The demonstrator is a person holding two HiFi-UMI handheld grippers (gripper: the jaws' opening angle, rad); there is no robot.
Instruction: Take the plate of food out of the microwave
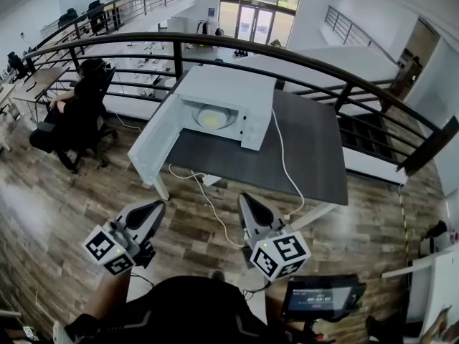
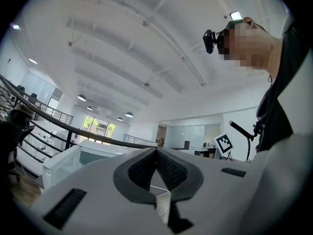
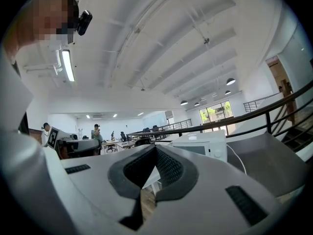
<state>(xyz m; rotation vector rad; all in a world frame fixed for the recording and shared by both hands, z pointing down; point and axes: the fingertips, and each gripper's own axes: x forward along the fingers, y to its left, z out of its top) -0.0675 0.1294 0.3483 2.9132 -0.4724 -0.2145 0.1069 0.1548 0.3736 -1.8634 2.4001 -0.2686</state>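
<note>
Ahead of both tongs and well apart from them: the plate of food (image 1: 213, 117), pale and round, lying flat inside the microwave (image 1: 228, 92) and not yet taken out. Door (image 1: 159, 138) swung wide to the left, cavity mouth facing the person across the near edge of the dark surface (image 1: 315, 156). No long axis to reckon with on a round plate; approach probably straight in through the mouth, near rim first.

Left tongs (image 1: 148, 215) and right tongs (image 1: 249, 210) held low over the wooden floor (image 1: 57, 213), short of the surface, side by side and pointing roughly level toward the microwave. Both closed tip to tip and empty, ribbed pads (image 2: 168, 170) meeting with nothing between them in the left gripper view, pads (image 3: 168, 168) likewise in the right gripper view.

Plate set between the two lines of approach, somewhat nearer the right tongs. Left tongs placed just below the outer end of the open door, so likely the more awkward route in; right tongs with the clearer run at the cavity. White cable (image 1: 283, 156) trailing off the near edge of the surface and down to the floor between the tongs.
</note>
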